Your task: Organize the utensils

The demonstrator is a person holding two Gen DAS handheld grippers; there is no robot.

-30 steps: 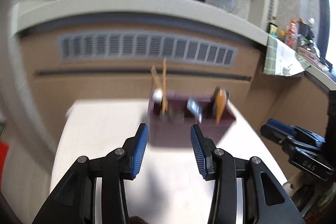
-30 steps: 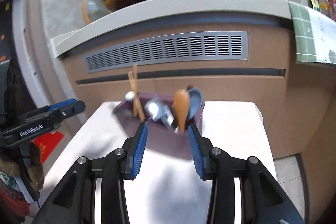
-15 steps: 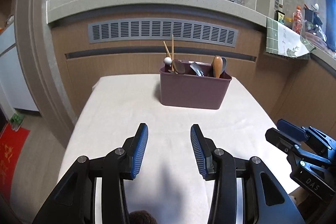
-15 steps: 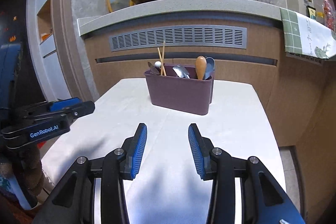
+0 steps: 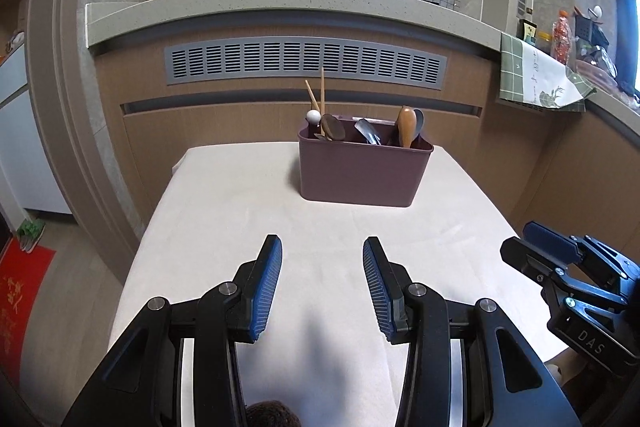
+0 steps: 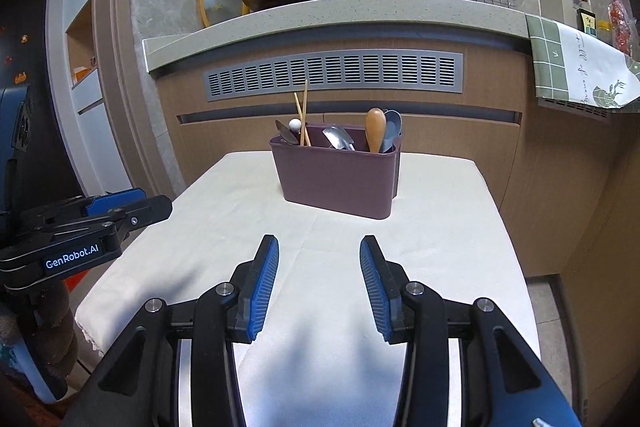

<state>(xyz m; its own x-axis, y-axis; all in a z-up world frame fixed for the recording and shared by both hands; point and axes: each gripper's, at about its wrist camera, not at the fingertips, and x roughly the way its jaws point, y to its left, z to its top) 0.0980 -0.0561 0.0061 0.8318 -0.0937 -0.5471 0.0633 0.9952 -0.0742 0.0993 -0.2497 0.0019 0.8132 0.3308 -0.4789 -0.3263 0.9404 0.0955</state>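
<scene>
- Change over the last second: both wrist views go from a blurred, close look at the purple caddy (image 5: 362, 173) to a sharp, steady one; compared with the earliest frames the caddy now sits further off and higher in each view, so both hands appear to have drawn back from it and settled
- Against the half-second-old frames the scene matches almost exactly: caddy, utensils and cloth have not shifted
- Left hand-held gripper (image 5: 322, 285): jaws spread, nothing between the blue pads, only bare cloth of the worktop (image 5: 240, 211) below
- Right hand-held gripper (image 6: 319, 283): jaws spread and opening a little further, nothing between them
- Each tool shows in the other's view: the right one at the right edge of the left view, the left one at the left edge of the right view; both well apart from the caddy
- Task items: the caddy stands upright near the far end of the worktop, holding the chopsticks (image 5: 320, 95), a white-knobbed piece (image 5: 313, 115), a dark wooden spoon (image 5: 333, 127), a metal spoon (image 5: 367, 130), a light wooden spoon (image 5: 406, 125) and a grey spoon (image 5: 418, 121) behind it
- Which compartment each utensil occupies cannot be told from here
- Judgement: no utensil lies loose on the cloth, so the sorting looks complete or not yet started; the empty, spread tools fit either a finish or a fresh approach
</scene>
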